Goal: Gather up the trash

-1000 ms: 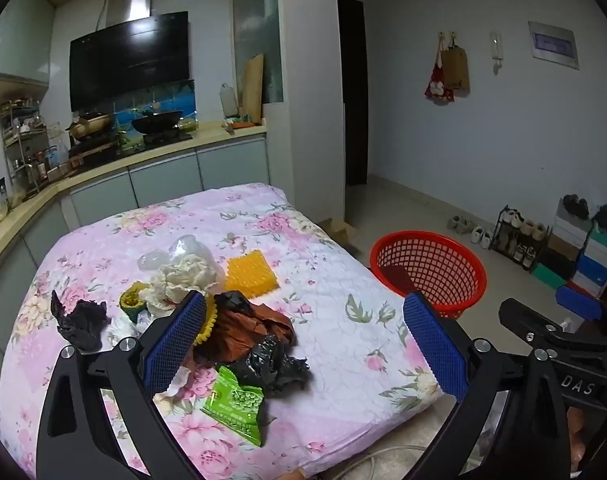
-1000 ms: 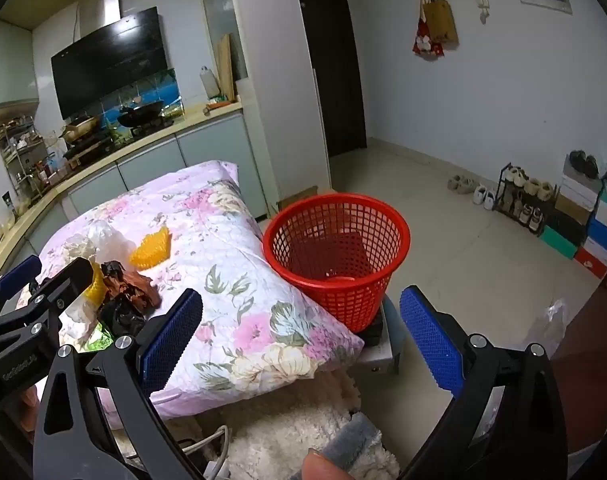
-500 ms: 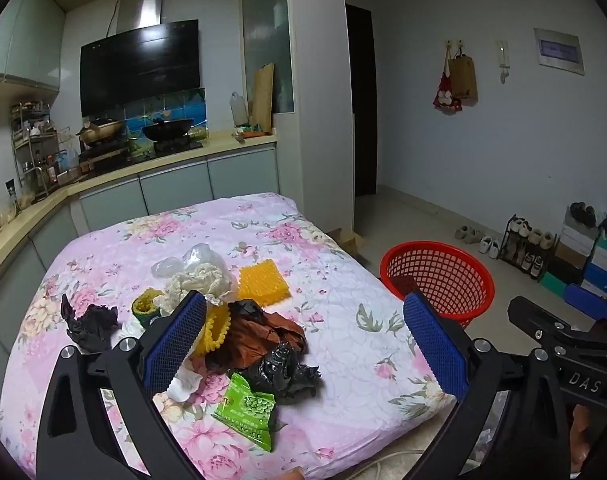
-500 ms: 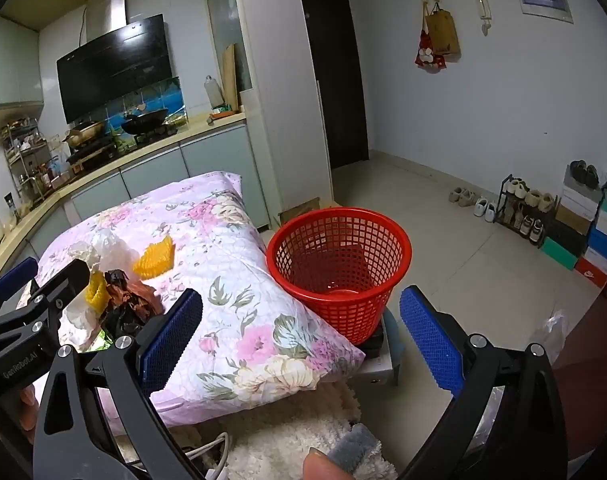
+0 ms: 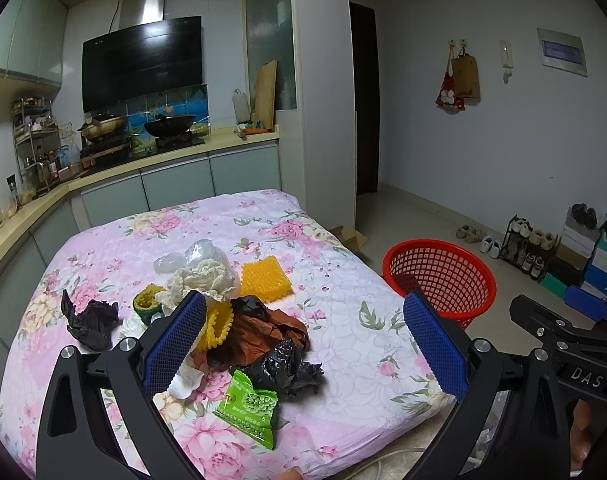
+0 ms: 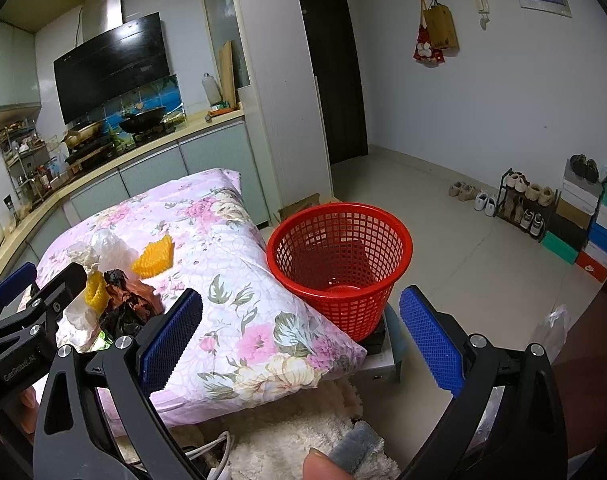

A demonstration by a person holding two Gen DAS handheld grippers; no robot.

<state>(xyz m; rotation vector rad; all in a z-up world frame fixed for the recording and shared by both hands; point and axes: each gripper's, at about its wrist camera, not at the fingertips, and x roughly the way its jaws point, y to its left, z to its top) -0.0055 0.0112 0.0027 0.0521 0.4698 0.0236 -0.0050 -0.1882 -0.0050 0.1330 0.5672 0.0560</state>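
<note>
both grippers, left (image 5: pixel 303 338) and right (image 6: pixel 301 332), are staying wide open and empty, pulling back slightly from a second ago. trash (image 5: pixel 239 320) is lying heaped on the quilt (image 5: pixel 343 320); basket (image 6: pixel 339 268) is standing beside it.

Kitchen at left: beige counter (image 5: pixel 175 162) w/ pale green cabinets (image 5: pixel 177 190), black range hood (image 5: pixel 142 62) above a wok (image 5: pixel 169 122). Dark doorway (image 6: pixel 329 68). White walls, beige tile floor (image 6: pixel 463 248). Shoe rack (image 6: pixel 523 200) & stacked shoeboxes (image 6: pixel 599 236) at right wall. Bags (image 6: pixel 433 36) hang on hooks.
</note>
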